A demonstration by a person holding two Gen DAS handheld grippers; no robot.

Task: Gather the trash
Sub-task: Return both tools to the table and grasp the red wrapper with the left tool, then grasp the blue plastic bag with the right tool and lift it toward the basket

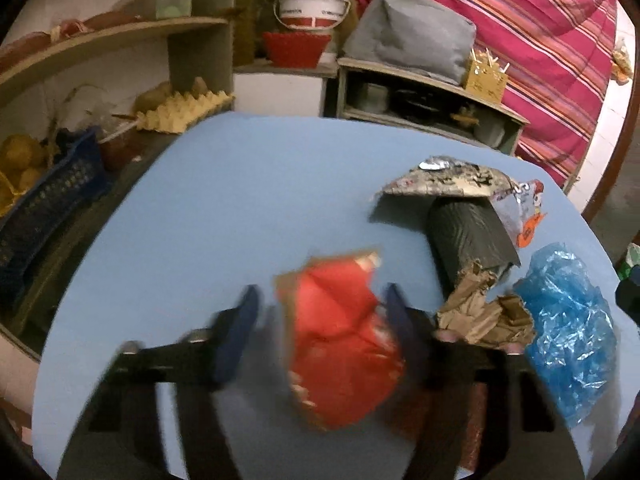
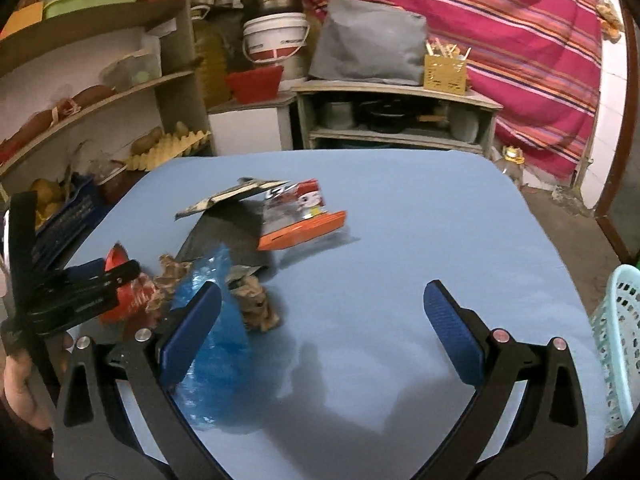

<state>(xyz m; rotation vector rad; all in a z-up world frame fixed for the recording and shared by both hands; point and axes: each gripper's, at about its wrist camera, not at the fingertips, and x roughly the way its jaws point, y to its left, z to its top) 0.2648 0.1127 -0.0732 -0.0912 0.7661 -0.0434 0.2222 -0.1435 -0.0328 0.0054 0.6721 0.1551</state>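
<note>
While straddling red wrapper [image 1: 340, 344] with left fingers [image 1: 240, 320] apart, close squarely across its middle; hold right fingers [image 2: 192, 328], spread wide, clear.

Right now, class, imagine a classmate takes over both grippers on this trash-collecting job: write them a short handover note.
Left gripper: fingers either side of the red wrapper; the picture is too blurred to show a firm grip.
Right gripper: open, nothing held, its left finger against the blue plastic bag.
On the blue table: crumpled brown paper, black bag roll, foil packet, orange-edged snack wrapper.
Mint basket sits at the table's right edge.
Done: nothing visibly binned.
Left: every piece.
</note>
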